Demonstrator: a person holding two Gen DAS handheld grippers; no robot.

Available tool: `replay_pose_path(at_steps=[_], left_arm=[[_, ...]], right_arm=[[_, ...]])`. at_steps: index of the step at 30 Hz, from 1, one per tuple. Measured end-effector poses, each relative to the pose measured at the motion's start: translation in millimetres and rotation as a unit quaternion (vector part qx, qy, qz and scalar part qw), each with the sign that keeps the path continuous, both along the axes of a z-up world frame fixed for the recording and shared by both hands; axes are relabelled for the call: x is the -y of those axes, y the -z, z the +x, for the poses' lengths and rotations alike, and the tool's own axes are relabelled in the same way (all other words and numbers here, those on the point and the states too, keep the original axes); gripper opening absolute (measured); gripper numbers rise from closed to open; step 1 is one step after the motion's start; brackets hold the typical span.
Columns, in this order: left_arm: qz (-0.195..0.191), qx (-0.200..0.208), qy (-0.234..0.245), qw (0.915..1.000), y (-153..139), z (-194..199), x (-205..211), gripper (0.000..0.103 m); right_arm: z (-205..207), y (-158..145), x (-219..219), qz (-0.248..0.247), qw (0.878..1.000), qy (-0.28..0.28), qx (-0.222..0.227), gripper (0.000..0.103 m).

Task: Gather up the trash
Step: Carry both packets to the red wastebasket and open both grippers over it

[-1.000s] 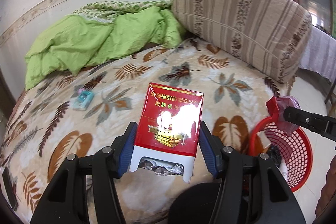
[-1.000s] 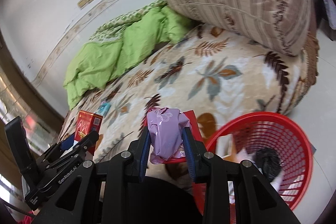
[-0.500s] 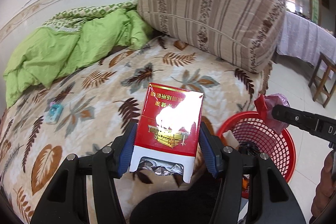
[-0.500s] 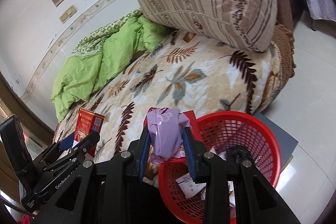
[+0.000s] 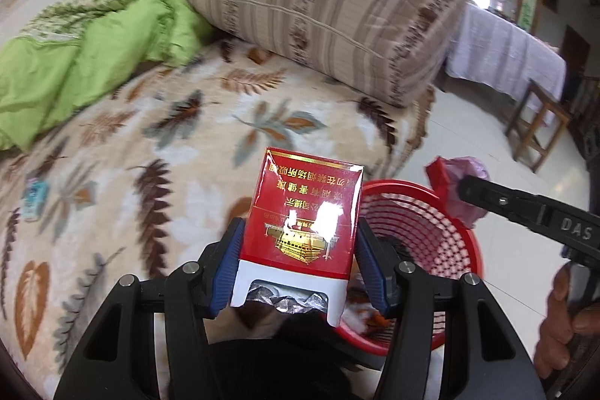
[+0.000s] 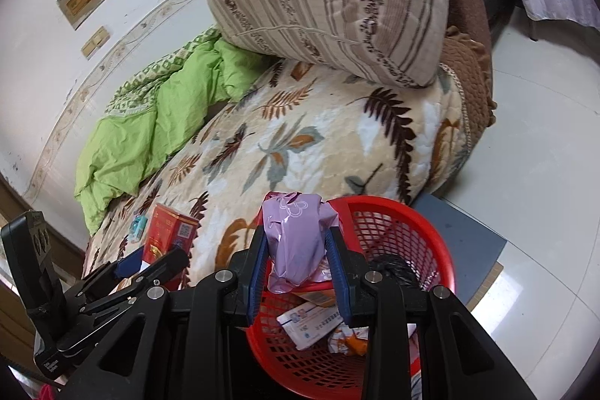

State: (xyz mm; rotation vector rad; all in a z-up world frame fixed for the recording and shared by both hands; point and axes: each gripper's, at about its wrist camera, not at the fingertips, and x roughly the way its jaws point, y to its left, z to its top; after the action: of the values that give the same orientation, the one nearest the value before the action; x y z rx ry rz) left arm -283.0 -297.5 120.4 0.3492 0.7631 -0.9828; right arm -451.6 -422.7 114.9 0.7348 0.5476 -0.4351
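The left gripper (image 5: 298,268), black-framed with blue ribbed pads, is clamped on a glossy red-and-white cardboard cigarette pack (image 5: 305,212) with gold lettering, its torn end of crumpled foil facing the camera. The pack is held above the near edge of a bed, just beside the rim of a round red plastic mesh basket (image 5: 450,238) that stands on the pale tiled floor (image 5: 468,137).

The right gripper (image 6: 298,253), of the same build, is clenched on a crumpled lilac plastic bag (image 6: 296,235), which hangs over the near rim of the basket (image 6: 393,212). In the basket lie a black bag (image 6: 393,267), a white printed packet (image 6: 307,319) and an orange-and-white wrapper (image 6: 350,343).

In the left wrist view a person's hand (image 5: 562,317) grips the handle of the right gripper at the right edge.

The bed carries a cream fleece blanket printed with brown and grey leaves (image 5: 180,145). On it, well apart from the basket, lies a small turquoise packet (image 5: 34,197). Farther back are a rumpled lime-green quilt (image 5: 93,55) and a large beige pillow with brown stripes (image 5: 337,14). A wooden stool (image 5: 540,126) and a table under a pale lilac cloth (image 5: 502,59) stand beyond the bed.
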Motion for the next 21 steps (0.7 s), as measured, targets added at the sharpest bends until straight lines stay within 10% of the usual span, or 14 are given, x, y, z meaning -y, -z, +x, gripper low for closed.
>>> replay_pose_path(at_steps=[15,21], left_arm=[[-0.010,-0.018,0.051,0.9985,-0.6,-13.4,7.6,0.073],[-0.030,0.027,0.018,0.9990,-18.8,-6.8,-32.6,0.090]], right_arm=[[-10.9,6.1,13.4,-0.009,0.997,0.055,-0.049,0.058],[-0.4,-16.2,-14.4,-0.099,0.986,0.094,-0.100,0.080]])
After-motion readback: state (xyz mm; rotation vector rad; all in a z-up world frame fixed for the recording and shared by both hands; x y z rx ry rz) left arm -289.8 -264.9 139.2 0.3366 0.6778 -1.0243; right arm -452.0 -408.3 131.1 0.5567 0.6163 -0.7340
